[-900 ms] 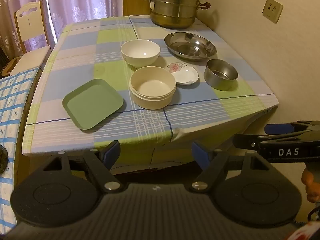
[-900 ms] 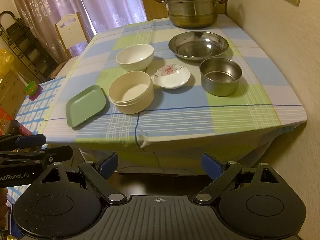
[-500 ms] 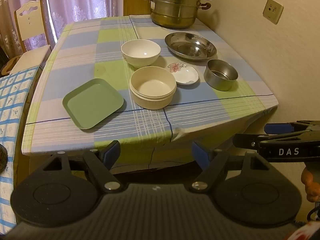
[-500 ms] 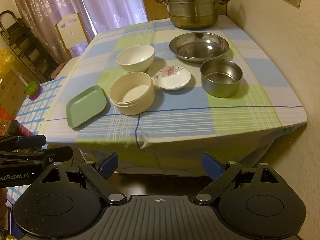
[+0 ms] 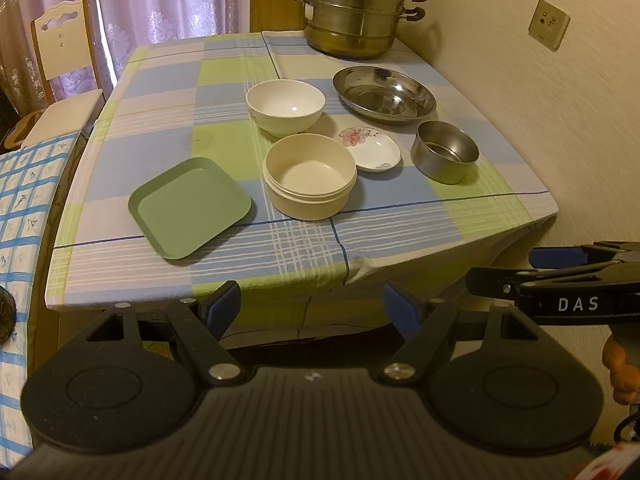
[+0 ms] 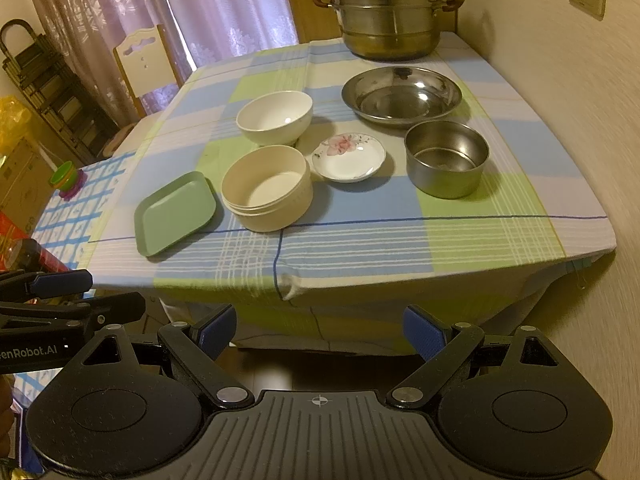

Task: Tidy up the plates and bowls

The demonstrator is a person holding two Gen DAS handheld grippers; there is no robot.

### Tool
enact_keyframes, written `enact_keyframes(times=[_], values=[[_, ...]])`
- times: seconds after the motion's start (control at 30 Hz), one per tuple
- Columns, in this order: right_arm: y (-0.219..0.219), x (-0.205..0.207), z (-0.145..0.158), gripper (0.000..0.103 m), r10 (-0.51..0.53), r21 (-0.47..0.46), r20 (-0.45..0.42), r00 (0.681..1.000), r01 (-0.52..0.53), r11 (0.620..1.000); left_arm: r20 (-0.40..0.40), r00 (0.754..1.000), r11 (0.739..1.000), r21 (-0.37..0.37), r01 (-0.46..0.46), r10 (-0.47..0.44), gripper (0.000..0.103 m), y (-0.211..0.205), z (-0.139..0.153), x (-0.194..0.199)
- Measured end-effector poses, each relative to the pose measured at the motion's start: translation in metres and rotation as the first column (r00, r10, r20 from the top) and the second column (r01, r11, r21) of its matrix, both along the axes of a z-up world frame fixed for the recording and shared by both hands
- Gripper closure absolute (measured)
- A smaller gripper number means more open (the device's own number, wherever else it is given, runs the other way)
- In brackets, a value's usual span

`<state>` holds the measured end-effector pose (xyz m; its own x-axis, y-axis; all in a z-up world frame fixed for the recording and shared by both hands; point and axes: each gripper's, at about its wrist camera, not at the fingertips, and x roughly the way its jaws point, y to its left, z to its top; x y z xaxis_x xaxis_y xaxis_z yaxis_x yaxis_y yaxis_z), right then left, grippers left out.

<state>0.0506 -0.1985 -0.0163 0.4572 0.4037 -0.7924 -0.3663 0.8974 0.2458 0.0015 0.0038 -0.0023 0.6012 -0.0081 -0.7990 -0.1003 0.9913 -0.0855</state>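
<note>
While both our grippers hang short of the table edge, the left gripper [image 5: 312, 306] and the right gripper [image 6: 318, 328] each spread wide with nothing between the blue pads, we size up the dishes spread over the checked cloth of the table [image 6: 400, 240]. We judge the flat square green plastic plate [image 5: 190, 206], lying at the near left, light and stiff, best pinched at its raised rim. Just beside it sits the cream round straight-walled plastic bowl [image 5: 310, 178], easy to clamp across its wall. Behind that, the white rounded ceramic bowl [image 5: 285, 106] and the small white flowered ceramic saucer [image 5: 370, 148] look glazed, slippery and breakable, so we would grip each rim gently. At the right, the small steel bowl [image 6: 446, 158] and the wide shallow steel dish [image 6: 402, 96] behind it seem hard, slick and unbreakable
</note>
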Motion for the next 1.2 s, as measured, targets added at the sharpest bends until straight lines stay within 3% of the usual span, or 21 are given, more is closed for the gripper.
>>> enact_keyframes(times=[1.2], values=[[0.0047,0.0012,0.0013,0.012,0.001,-0.002,0.004,1.0,-0.001,1.0,0.0,1.0,1.0,-0.005,-0.002,0.002,0.026,0.0039,0.0044,-0.0033]])
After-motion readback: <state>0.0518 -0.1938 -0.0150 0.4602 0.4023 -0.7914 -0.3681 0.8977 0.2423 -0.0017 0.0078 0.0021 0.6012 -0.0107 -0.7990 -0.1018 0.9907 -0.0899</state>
